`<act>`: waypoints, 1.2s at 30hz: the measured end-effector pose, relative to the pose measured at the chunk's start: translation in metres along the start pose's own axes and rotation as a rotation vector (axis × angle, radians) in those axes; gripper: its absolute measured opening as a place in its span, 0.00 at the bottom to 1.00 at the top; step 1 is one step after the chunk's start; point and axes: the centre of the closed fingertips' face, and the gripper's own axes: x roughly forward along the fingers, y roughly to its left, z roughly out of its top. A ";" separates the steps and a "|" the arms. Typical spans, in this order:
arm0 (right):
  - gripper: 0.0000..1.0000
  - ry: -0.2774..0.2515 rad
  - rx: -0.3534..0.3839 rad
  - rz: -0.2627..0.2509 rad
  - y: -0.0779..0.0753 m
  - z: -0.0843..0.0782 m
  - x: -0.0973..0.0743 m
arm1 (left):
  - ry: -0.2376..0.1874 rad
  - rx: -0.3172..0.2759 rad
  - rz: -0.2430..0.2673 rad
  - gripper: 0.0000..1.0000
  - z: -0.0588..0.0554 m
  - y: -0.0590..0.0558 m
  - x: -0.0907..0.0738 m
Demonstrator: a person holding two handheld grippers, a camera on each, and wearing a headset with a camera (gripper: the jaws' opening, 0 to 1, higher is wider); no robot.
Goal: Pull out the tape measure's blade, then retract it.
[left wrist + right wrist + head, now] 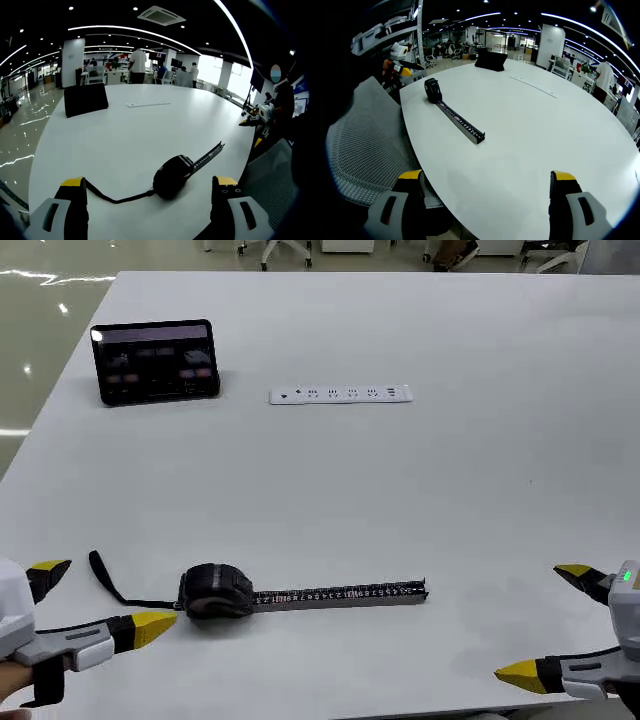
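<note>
Left claw [110,595] and right claw [535,622] gape wide, empty
Blade [340,594] out; retracting looks next, gripping tape measure [215,590] beside left claw

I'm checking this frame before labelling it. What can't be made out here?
Blade markings: too small to read, head view.
Tablet screen: blurred and dim, head view.
Tape measure case, whether locked: too small to tell.
Right claw body: cut off by head view's right edge.
</note>
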 end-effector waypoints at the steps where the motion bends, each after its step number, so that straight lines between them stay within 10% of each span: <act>1: 1.00 -0.002 -0.014 0.012 0.001 0.003 0.002 | -0.013 -0.011 -0.002 1.00 0.006 -0.005 0.002; 11: 0.99 -0.007 -0.127 0.059 -0.005 0.032 0.016 | 0.019 -0.065 0.117 1.00 0.012 -0.026 0.036; 20: 0.99 -0.014 -0.199 0.095 -0.009 0.063 0.032 | 0.017 -0.141 0.243 1.00 0.001 -0.016 0.056; 23: 1.00 -0.011 -0.220 0.126 -0.006 0.072 0.041 | -0.052 -0.248 0.316 1.00 -0.001 -0.015 0.060; 36: 0.96 0.028 -0.343 0.220 0.005 0.100 0.076 | -0.010 -0.171 0.268 0.99 -0.021 -0.047 0.083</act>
